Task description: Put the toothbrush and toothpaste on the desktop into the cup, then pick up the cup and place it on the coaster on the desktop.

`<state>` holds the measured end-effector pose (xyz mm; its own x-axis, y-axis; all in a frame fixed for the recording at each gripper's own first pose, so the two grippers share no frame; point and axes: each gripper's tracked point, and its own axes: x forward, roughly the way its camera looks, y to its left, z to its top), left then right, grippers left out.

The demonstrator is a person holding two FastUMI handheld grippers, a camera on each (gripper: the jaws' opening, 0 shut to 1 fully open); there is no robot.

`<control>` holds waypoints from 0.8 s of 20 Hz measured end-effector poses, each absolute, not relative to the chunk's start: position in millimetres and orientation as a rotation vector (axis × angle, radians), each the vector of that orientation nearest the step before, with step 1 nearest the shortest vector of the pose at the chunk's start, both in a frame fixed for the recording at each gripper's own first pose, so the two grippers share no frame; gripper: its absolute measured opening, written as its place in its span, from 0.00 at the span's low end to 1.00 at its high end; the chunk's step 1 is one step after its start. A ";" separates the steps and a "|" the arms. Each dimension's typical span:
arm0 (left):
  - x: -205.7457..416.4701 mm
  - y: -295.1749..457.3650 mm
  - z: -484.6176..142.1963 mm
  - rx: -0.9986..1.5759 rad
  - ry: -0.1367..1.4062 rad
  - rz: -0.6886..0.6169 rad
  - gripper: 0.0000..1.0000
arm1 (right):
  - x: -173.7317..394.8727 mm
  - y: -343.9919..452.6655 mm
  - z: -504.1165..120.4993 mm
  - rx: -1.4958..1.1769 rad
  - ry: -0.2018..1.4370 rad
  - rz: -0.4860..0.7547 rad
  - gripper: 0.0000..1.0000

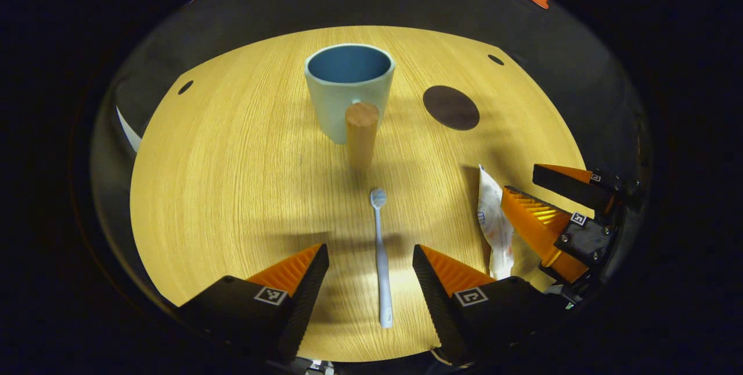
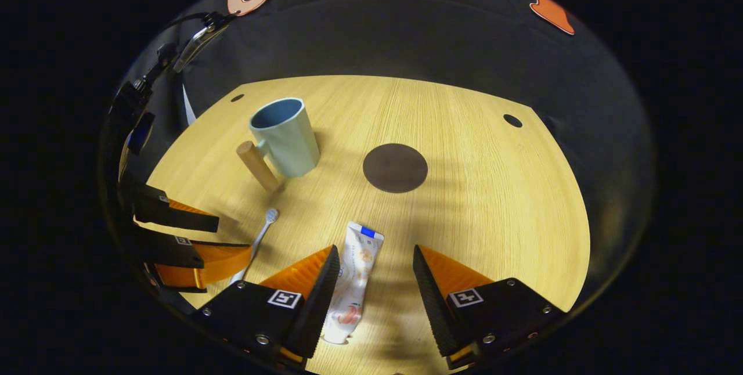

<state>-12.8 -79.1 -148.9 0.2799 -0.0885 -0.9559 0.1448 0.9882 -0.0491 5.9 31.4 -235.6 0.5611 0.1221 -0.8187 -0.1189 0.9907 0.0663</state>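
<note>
A pale blue toothbrush [image 1: 381,259] lies flat on the wooden desktop [image 1: 232,189], bristles pointing away, between the open fingers of my left gripper [image 1: 370,262]. The white toothpaste tube [image 2: 354,279] lies on the desktop between the open fingers of my right gripper [image 2: 371,264], closer to the left finger. A light blue cup [image 1: 348,87] with a wooden handle [image 1: 361,134] stands upright farther back. To its right lies a dark round coaster [image 1: 451,107]. In the right gripper view the cup [image 2: 285,136], the coaster [image 2: 395,167] and the toothbrush [image 2: 258,241] also show.
The right gripper [image 1: 551,212] sits beside the toothpaste tube [image 1: 496,224] at the right of the left gripper view. The left gripper [image 2: 186,235] appears at the left of the right gripper view. Small dark holes [image 1: 496,60] mark the desktop's far corners.
</note>
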 end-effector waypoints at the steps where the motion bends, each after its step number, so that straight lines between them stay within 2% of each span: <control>1: -14.9 -78.5 -148.7 0.060 1.284 -0.146 0.87 | 8.0 33.8 -235.0 0.002 0.981 0.143 0.78; 3: -17.9 -83.1 -149.8 0.071 1.310 -0.141 0.82 | 12.1 36.2 -235.2 0.007 1.019 0.145 0.69; 4: -20.3 -82.9 -151.5 0.071 1.313 -0.134 0.76 | 15.4 36.0 -234.1 0.010 1.036 0.141 0.68; 5: -24.2 -86.7 -152.7 0.062 1.323 -0.139 0.70 | 16.9 38.9 -237.1 0.016 1.045 0.143 0.62; 8: -28.0 -89.0 -160.3 0.066 1.350 -0.123 0.59 | 19.0 48.8 -241.1 0.021 1.052 0.149 0.52; 9: -29.5 -85.3 -165.5 0.075 1.367 -0.106 0.45 | 19.9 54.2 -240.5 0.019 1.048 0.147 0.44; 10: -24.5 -85.0 -166.1 0.068 1.349 -0.106 0.31 | 20.1 55.4 -239.3 0.012 1.046 0.158 0.41; 12: -21.9 -83.1 -163.5 0.052 1.345 -0.091 0.22 | 24.1 57.5 -241.6 0.008 1.028 0.176 0.36; 13: -21.4 -78.9 -164.0 0.050 1.341 -0.082 0.21 | 23.2 60.4 -239.0 0.012 1.021 0.183 0.30; 14: -22.6 -76.9 -160.7 0.040 1.327 -0.090 0.10 | 23.7 60.9 -236.8 0.018 1.014 0.190 0.27; 16: -21.5 -68.9 -161.7 0.042 1.323 -0.085 0.10 | 25.0 61.6 -232.6 0.022 1.004 0.188 0.22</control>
<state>-21.5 -68.9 -161.7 0.2429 -0.0383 -0.9693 0.0866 0.9961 -0.0177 25.0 61.6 -232.6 0.5218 0.1668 -0.8366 -0.1468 0.9836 0.1045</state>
